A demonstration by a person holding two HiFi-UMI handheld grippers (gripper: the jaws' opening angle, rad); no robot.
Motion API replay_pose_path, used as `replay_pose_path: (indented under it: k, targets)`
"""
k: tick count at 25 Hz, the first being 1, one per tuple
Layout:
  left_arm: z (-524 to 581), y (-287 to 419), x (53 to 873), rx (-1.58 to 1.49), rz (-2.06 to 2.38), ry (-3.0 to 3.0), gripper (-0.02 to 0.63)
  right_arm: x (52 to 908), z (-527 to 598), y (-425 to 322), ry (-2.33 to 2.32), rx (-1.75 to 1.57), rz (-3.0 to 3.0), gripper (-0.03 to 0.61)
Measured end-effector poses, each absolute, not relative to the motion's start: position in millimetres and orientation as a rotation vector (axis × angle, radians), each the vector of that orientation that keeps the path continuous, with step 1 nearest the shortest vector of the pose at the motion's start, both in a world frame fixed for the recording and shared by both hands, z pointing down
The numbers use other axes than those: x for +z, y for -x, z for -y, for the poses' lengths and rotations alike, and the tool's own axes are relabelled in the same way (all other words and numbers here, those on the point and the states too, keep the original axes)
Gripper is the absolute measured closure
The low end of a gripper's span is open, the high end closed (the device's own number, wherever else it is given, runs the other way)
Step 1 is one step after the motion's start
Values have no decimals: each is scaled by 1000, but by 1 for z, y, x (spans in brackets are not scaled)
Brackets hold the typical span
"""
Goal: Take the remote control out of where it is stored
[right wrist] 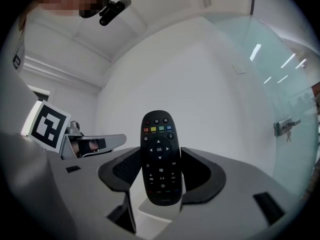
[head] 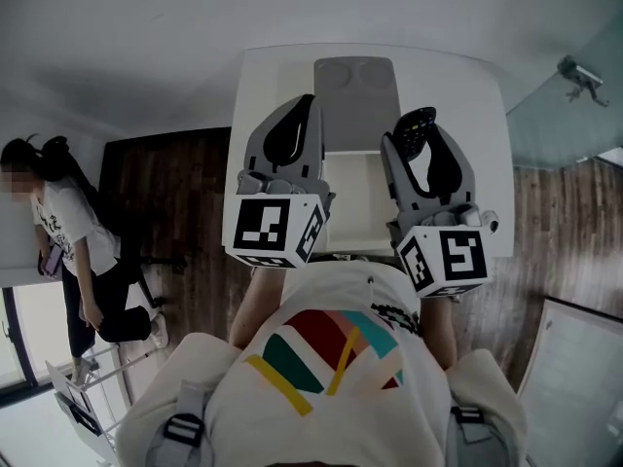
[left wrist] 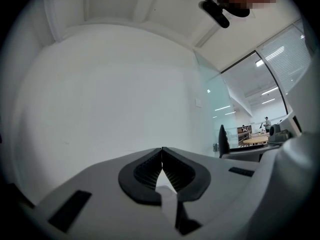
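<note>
The right hand-held gripper (right wrist: 159, 166) pinches the black remote control (right wrist: 159, 146) upright between its pads, above the white counter (head: 263, 95). The left hand-held gripper (left wrist: 161, 151), also over the counter, has its jaws pressed together with nothing between them.

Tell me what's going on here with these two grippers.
A person holds a gripper in each hand over a white table. The right gripper is clamped on a black remote control, upright between its jaws. The left gripper is shut and empty. What looks like an open drawer sits below them. Another person stands off to the left.
</note>
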State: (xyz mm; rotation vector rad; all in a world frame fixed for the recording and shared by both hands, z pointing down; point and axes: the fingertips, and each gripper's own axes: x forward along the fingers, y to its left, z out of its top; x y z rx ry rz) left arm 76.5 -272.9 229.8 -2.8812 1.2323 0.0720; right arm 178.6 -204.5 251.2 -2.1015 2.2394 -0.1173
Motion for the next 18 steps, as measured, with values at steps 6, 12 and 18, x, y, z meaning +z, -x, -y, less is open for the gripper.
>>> replay_pose_path:
  k: [6,12,18]
  targets:
    - [270,-60,219,113,-1270,2829,606,240,203,-176,2091,-96,-2205,330]
    - [270,-50,213,124,-1300,2797,606,235,203,-173,2073,-80,-2189,329]
    - [265,-39,211,131,-1305,2789,606,230,198,-163,2061,-59,-2185,330]
